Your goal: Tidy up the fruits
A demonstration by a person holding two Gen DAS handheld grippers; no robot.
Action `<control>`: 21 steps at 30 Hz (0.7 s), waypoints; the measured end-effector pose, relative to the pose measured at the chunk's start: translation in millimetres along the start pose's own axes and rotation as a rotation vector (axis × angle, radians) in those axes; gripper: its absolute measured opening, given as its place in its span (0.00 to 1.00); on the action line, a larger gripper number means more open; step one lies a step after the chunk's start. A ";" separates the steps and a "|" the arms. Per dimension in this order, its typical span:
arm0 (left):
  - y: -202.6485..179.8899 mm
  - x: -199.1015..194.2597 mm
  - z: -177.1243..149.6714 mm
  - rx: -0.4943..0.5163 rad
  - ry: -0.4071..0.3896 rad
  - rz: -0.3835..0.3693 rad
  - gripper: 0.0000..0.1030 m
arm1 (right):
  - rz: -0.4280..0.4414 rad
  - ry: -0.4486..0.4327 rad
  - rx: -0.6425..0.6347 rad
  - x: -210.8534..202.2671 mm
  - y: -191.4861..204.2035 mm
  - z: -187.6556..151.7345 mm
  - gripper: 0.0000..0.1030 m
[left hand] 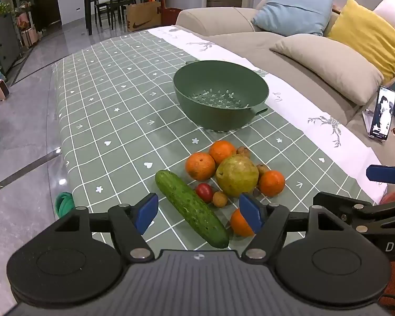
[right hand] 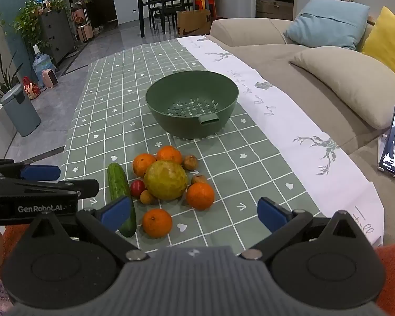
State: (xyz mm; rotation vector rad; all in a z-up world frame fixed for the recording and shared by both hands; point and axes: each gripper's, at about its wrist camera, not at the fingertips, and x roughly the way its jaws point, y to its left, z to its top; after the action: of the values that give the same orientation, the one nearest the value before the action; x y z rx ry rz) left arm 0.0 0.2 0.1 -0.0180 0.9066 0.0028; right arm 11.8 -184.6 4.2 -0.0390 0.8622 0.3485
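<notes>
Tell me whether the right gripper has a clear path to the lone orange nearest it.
Probably yes: the right gripper is open, and the lone orange lies apart from the pile, nothing over it.

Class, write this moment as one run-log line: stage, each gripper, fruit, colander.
stage: before first pick | left gripper: open, empty | right gripper: open, empty | fruit pile: on tablecloth | green colander: empty

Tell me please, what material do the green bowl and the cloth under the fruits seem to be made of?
Green bowl: probably moulded plastic with a matte finish. It has one even colour, cut-out drain holes in the bottom and a moulded handle.

Cloth: perhaps a coated or vinyl tablecloth. Its green checked print lies smooth and shows a faint sheen, but plain fabric cannot be ruled out.
</notes>
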 end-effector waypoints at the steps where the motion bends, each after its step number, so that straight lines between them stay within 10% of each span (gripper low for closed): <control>1: 0.0 0.0 0.0 -0.001 -0.001 0.000 0.80 | 0.000 0.001 0.000 0.0 0.2 0.2 0.96; 21: 0.6 0.6 0.0 -0.002 -0.002 -0.005 0.80 | 0.000 -0.001 -0.013 -0.4 4.1 -0.4 0.96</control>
State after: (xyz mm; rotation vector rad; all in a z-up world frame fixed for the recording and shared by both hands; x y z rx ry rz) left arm 0.3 0.8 -0.4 -0.0221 0.9043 -0.0008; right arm 9.9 -180.9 4.6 -0.0506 0.8593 0.3538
